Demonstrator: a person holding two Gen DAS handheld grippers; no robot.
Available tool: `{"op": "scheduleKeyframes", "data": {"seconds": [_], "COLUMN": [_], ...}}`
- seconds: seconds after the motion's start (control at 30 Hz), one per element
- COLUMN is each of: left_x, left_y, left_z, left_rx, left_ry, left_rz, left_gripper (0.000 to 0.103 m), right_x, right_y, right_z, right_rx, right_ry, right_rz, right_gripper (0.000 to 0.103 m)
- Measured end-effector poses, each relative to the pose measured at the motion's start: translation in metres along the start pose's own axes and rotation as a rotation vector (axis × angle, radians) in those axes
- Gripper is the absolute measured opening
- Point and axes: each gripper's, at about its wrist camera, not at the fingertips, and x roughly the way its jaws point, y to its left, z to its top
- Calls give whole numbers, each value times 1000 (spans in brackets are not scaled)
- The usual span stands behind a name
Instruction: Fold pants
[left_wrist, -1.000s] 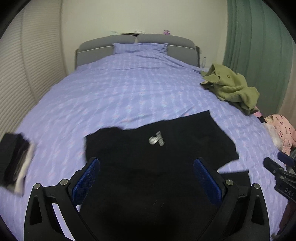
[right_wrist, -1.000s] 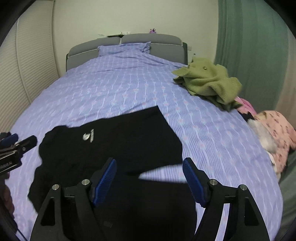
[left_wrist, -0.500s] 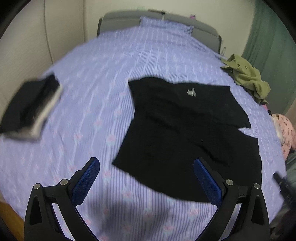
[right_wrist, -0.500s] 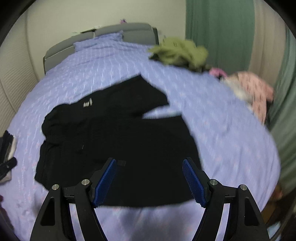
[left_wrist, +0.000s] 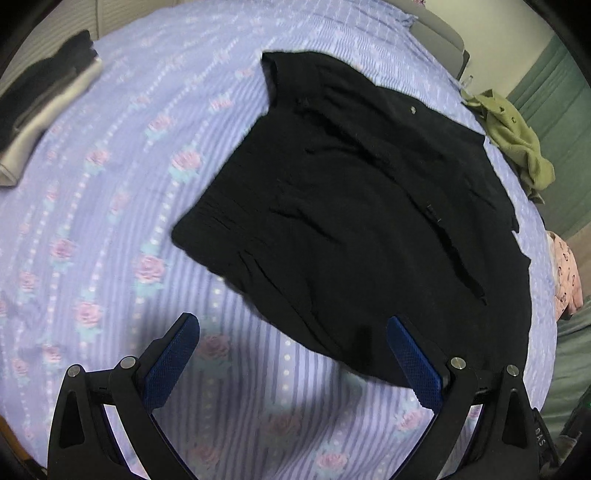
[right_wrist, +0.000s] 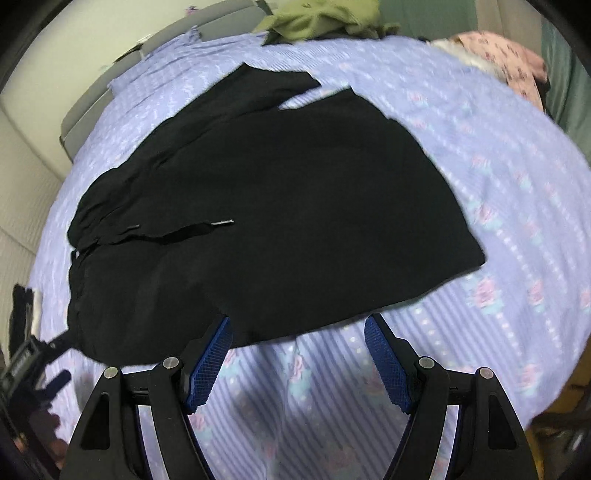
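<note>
Black pants (left_wrist: 354, 206) lie spread flat on the purple flowered bedsheet (left_wrist: 110, 206); they also show in the right wrist view (right_wrist: 280, 206), with the two legs parted at the far end. My left gripper (left_wrist: 291, 332) is open and empty, hovering over the pants' near edge. My right gripper (right_wrist: 297, 328) is open and empty, just at the near hem of the pants. The left gripper's body shows at the right wrist view's lower left (right_wrist: 26, 362).
A folded dark and grey stack (left_wrist: 40, 99) lies at the bed's left side. A green garment (left_wrist: 513, 136) and a pink one (left_wrist: 565, 273) lie at the right edge. The grey headboard (right_wrist: 122, 74) is at the far end.
Both grippers have risen and tilted down toward the bed and moved closer to the pants' near edge. Both stay open and empty.
</note>
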Motion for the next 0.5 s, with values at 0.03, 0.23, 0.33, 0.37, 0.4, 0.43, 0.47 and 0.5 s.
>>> {"op": "scheduleKeyframes", "data": {"seconds": [0.03, 0.23, 0.33, 0.37, 0.4, 0.43, 0.47, 0.5], "left_x": [5, 33, 34, 34, 33, 31, 28, 23], "left_y": [2, -1, -14, -18, -22, -25, -26, -28], "left_z": [1, 6, 9, 10, 9, 9, 9, 8], "left_rx": [-11, -13, 25, 39, 53, 65, 71, 77], "left_ry": [12, 32, 8, 7, 5, 2, -2, -9], "left_rz": [-9, 4, -28, -31, -34, -36, -34, -40], "left_gripper": [103, 102, 90, 85, 75, 61, 53, 39], "right_x": [6, 31, 33, 34, 34, 34, 35, 36], "right_y": [-2, -14, -21, -23, -27, -30, -32, -34], "right_z": [0, 0, 3, 4, 5, 7, 9, 12], "right_rx": [14, 80, 73, 74, 79, 84, 94, 104], "right_ry": [7, 16, -5, -8, -12, -15, -14, -12], "right_rz": [8, -9, -26, -30, -31, -29, -25, -14], "right_gripper": [74, 74, 74, 74, 74, 74, 74, 74]}}
